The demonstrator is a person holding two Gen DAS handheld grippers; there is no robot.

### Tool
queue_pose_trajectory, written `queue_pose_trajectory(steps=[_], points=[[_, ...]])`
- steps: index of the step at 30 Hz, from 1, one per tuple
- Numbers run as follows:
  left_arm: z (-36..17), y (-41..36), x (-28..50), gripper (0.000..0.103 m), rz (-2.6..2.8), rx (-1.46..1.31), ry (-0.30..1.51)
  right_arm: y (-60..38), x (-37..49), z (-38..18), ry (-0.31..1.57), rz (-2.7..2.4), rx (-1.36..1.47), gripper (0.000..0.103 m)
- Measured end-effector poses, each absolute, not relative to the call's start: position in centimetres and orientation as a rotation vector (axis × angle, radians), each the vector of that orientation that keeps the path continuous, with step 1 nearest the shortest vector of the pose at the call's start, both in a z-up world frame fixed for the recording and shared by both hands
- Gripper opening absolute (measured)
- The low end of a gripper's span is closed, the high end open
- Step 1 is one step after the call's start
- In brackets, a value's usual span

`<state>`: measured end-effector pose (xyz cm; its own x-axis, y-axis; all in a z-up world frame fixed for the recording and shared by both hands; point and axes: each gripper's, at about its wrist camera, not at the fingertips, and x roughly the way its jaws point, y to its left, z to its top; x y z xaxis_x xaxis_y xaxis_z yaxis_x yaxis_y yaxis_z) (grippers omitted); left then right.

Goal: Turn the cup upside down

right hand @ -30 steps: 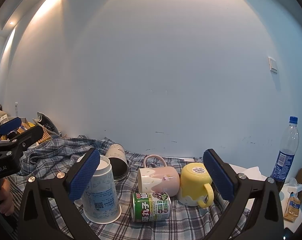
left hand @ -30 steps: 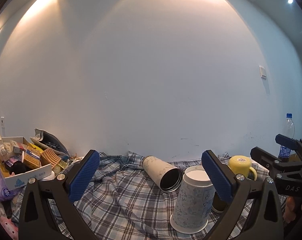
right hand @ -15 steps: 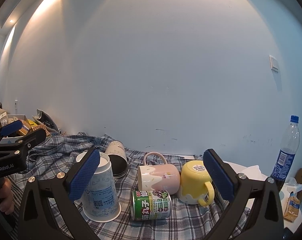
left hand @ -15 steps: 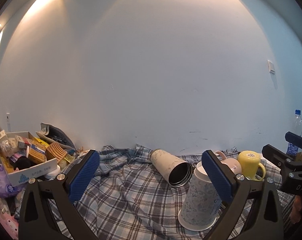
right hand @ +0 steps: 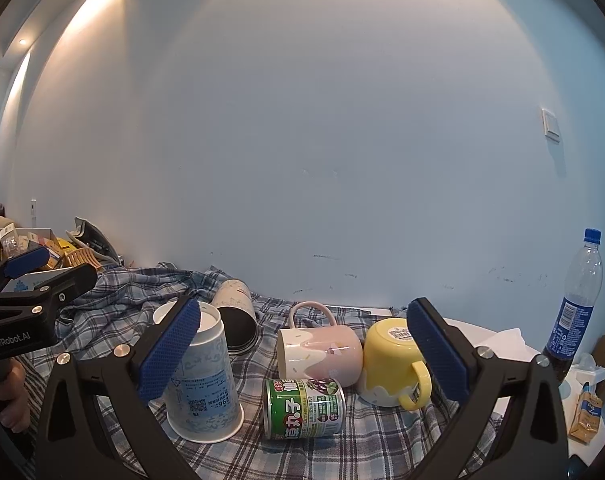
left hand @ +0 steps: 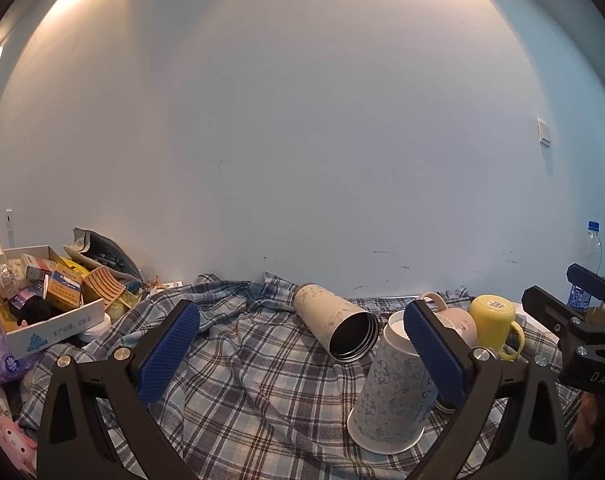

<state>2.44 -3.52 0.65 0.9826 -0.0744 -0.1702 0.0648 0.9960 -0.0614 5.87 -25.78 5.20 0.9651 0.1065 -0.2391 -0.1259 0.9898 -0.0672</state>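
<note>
We see both our left claw (left hand: 300, 344) and right claw (right hand: 302, 346) released, gripping nothing, above the paper cup (right hand: 200, 376) standing upside down on plaid cloth (left hand: 238, 360).

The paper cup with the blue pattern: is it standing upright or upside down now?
Upside down. The paper cup rests its wide rim on the plaid cloth, narrow base upward, print inverted.

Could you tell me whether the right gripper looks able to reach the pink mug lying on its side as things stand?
Probably yes. The right gripper is open and holds nothing, and the pink mug lies ahead between its fingers. The green can lies in front, and the yellow mug crowds one side.
</note>
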Motion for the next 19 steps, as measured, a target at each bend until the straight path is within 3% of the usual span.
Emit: queue_pose_trajectory(steps=[19], points=[[0.45,-3.79,2.75,0.103,-0.085,-0.061,0.202,-25.73,6.26,5.01,0.269,0.113,-0.087,0.103]])
